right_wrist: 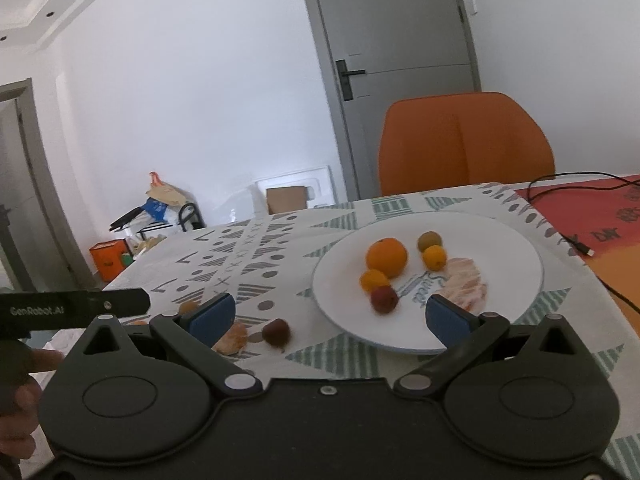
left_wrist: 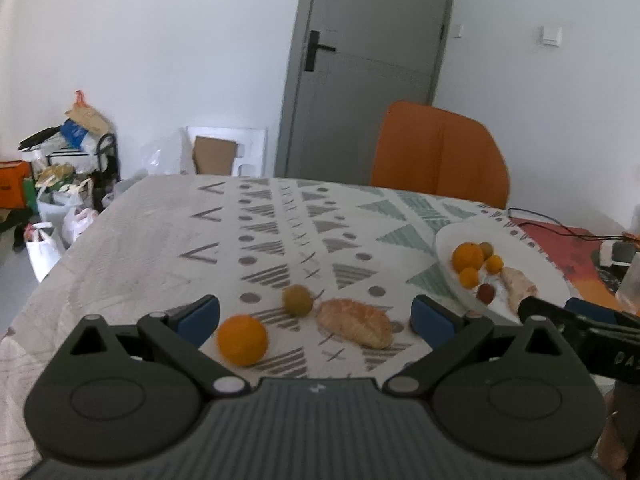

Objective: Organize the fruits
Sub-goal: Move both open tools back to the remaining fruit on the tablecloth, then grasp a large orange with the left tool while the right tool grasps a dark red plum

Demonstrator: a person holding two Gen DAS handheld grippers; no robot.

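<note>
A white plate (right_wrist: 500, 240) holds a large orange (right_wrist: 386, 257), two small oranges, a green fruit (right_wrist: 429, 240), a red fruit (right_wrist: 384, 299) and a peeled citrus piece (right_wrist: 466, 285). The plate also shows in the left wrist view (left_wrist: 536, 264). On the tablecloth lie an orange (left_wrist: 242, 340), a green-brown fruit (left_wrist: 297, 300) and a peeled citrus piece (left_wrist: 354, 322). My left gripper (left_wrist: 316, 316) is open and empty, just short of these three. My right gripper (right_wrist: 330, 316) is open and empty, at the plate's near edge.
A patterned tablecloth (left_wrist: 160, 240) covers the table. An orange chair (right_wrist: 464, 140) stands at the far side. A red mat (right_wrist: 592, 216) with a black cable (right_wrist: 580, 246) lies right of the plate. Bags and boxes (left_wrist: 52, 184) are piled on the floor at left.
</note>
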